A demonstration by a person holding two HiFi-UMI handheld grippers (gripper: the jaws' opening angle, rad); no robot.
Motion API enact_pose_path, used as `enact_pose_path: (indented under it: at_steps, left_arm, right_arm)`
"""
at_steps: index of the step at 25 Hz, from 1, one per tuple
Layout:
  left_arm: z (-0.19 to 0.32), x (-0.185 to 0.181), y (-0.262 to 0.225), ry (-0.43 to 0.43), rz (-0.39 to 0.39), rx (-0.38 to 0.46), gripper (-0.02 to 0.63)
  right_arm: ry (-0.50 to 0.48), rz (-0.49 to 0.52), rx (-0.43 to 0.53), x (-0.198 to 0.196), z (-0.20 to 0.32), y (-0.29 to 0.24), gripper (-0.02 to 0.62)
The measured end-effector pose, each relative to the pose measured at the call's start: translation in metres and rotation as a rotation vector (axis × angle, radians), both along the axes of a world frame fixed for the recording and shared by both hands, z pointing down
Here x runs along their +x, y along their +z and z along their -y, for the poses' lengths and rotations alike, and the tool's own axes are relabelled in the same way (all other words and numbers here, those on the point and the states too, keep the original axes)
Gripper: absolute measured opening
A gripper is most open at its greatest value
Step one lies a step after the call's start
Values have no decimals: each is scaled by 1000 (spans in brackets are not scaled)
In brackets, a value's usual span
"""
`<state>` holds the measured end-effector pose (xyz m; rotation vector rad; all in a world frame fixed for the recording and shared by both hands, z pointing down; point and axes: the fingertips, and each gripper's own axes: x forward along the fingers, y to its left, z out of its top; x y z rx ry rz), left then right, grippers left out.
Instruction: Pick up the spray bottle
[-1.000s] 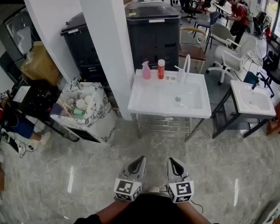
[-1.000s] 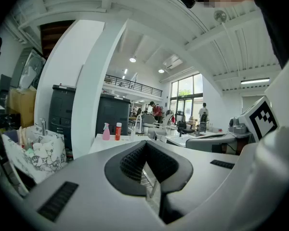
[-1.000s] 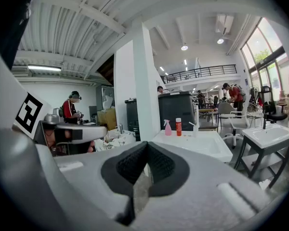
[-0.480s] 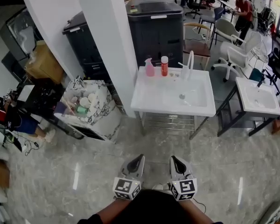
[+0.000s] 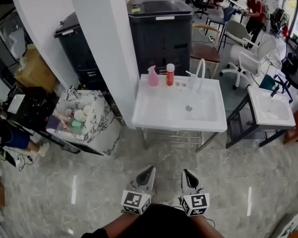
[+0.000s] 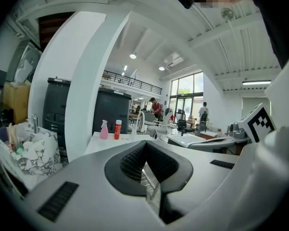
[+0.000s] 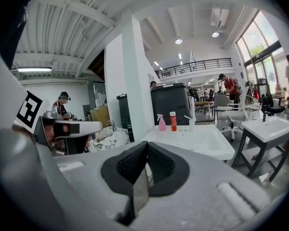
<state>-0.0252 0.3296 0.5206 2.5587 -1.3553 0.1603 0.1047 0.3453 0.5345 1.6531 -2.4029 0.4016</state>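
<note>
We hold the left tongs (image 5: 147, 170) and right tongs (image 5: 186, 173) clenched and empty, side by side over the floor (image 5: 89, 182), well apart from the sink (image 5: 154, 114). The pink spray bottle (image 5: 153, 76) stands at the sink's back left corner, just beside a red bottle (image 5: 170, 74). A faucet (image 5: 200, 69) stands further right and a white pillar (image 5: 107, 48) close on the left.

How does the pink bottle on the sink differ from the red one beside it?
The pink spray bottle has a trigger nozzle; the red bottle has a flat white cap. The pink spray bottle widens toward its base; the red bottle is a straight cylinder. In the head view the pink spray bottle stands left of the red bottle, nearer the pillar. Both stand upright on the sink's back ledge.
</note>
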Motion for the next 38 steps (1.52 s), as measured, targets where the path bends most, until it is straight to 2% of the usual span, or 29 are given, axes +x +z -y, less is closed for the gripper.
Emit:
enact_pose_path:
  at_steps: [11,18,21,25,31,38]
  left_arm:
    - [157,-28,-1,39,-19,-20,17]
    - [256,-54,-8,59,-15,-12,17]
    - [289,-66,0,78,3,-29,17]
    - [326,-75,1,89,-13,-16,17]
    - [351,-72,5,106,-24,-21,17]
    - [396,-68,12,64,-28,-29,17]
  right_arm:
    - [50,-3,-21,-22,173,-12,-2]
    - [45,-23,36,-55,270,-40,-2]
    - [75,-28,27,-58,291,-36,-2]
    - [108,-35,18,-59,310,-31,-2]
    - [151,-27,3,-51,328,-25,-2]
    - [130,0,-7,-58,361,-16,-2]
